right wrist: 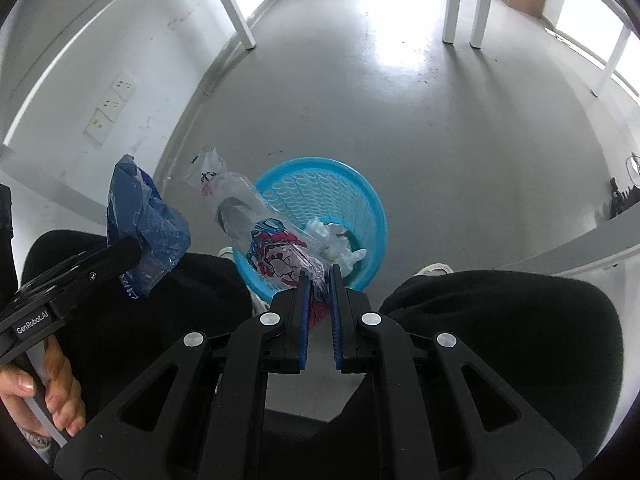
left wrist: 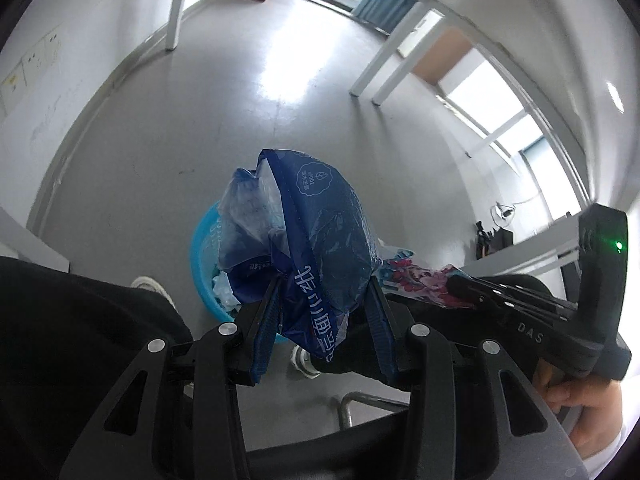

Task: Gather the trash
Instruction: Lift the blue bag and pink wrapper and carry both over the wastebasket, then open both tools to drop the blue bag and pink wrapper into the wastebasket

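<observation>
Daylight from windows (left wrist: 492,92) at two o'clock glares off the grey floor (right wrist: 400,120), white table legs (right wrist: 456,4) at twelve, white wall (right wrist: 120,52) with sockets (right wrist: 110,106) at ten.

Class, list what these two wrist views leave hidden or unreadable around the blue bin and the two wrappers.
- Left wrist view: most of the blue bin is hidden behind the blue wrapper.
- Right wrist view: the bin's bottom is covered by white paper scraps.
- Right wrist view: the printed clear wrapper is too crumpled to read.
</observation>
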A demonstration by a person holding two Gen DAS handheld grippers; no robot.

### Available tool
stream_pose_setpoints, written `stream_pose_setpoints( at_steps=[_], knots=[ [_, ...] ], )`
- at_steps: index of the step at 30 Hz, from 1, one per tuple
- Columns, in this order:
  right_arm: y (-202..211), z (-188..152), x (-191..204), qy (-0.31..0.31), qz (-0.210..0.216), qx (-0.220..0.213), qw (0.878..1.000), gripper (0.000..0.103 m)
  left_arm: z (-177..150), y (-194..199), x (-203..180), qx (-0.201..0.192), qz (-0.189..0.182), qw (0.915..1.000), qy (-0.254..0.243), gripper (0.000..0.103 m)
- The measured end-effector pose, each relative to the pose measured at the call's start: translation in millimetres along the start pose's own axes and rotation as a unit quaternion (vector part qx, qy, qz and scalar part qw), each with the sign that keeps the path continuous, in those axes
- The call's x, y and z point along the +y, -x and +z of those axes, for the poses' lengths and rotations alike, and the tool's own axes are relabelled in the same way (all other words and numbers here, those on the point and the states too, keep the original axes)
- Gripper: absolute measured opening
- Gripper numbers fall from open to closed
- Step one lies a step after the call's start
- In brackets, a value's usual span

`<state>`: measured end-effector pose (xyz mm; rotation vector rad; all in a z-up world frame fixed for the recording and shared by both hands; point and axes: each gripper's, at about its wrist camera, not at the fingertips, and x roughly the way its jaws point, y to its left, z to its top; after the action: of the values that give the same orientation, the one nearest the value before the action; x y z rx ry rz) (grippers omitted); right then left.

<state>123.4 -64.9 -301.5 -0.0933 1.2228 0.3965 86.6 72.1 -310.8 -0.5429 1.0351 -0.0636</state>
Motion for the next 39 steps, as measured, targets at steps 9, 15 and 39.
stream_pose_setpoints(
  at_steps=[9, 15, 39],
  knots=[
    [-37, 18, 7, 0.005, -0.025, 0.025, 0.999, 0.008, 23, -39, 11, 0.019, 0.018, 0.9995, 0.015, 0.041],
    [-81, 30, -1, -0.021, -0.027, 0.077, 0.996, 0.009, 37, -66, 25, 0.044, 0.022, 0.9981, 0.037, 0.041],
    [-176, 57, -40, -0.102, -0.062, 0.146, 0.982, 0.02, 60, -132, 48, 0.104, 0.02, 0.9902, 0.091, 0.047]
  ],
)
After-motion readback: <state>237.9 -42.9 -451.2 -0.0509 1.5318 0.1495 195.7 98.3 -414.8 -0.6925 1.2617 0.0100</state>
